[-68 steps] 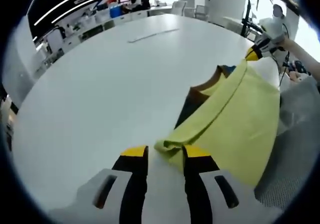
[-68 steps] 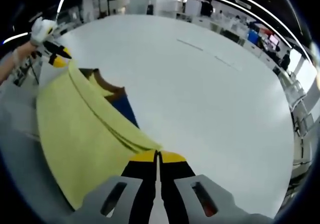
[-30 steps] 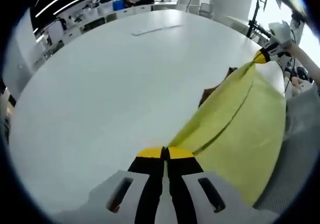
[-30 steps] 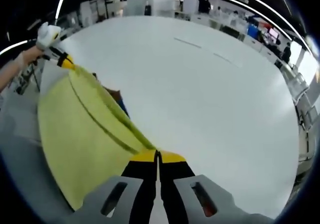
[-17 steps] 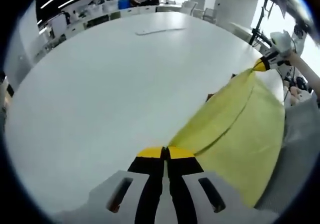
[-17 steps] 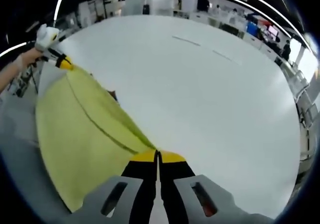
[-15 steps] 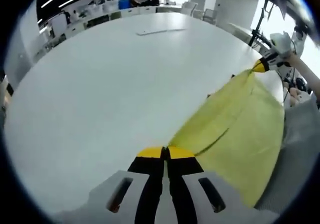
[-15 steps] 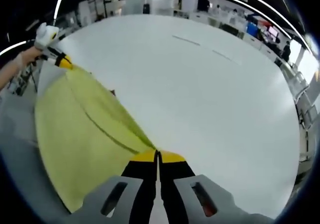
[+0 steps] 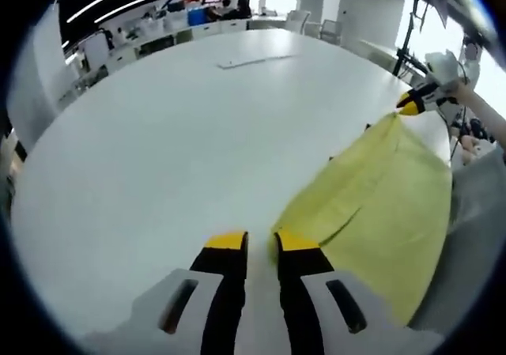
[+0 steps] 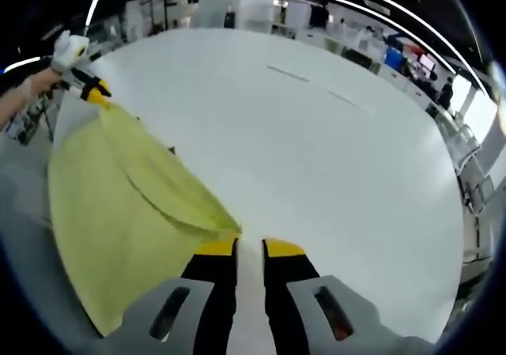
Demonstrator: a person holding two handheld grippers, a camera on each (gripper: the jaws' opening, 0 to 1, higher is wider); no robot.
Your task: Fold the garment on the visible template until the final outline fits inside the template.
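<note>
A yellow garment (image 9: 379, 189) lies spread on the white table (image 9: 158, 149), folded over with a soft ridge along it. My left gripper (image 9: 261, 240) is open, its jaws apart, with the garment's near corner just right of its right fingertip. In the left gripper view my right gripper (image 9: 411, 102) is at the garment's far corner. In the right gripper view the yellow garment (image 10: 111, 205) lies to the left and my right gripper (image 10: 250, 248) is open beside its near corner. There my left gripper (image 10: 93, 94) touches the far corner.
Thin marks lie on the table far off (image 9: 257, 58), (image 10: 286, 73). A gloved hand (image 10: 67, 50) holds the far gripper. A person's grey clothing (image 9: 474, 213) is at the table edge. Desks and chairs stand beyond the table (image 10: 332, 173).
Both grippers were shut on the garment's corners and now stand open. The yellow cloth has settled flat, covering the brown and dark layers seen earlier.
</note>
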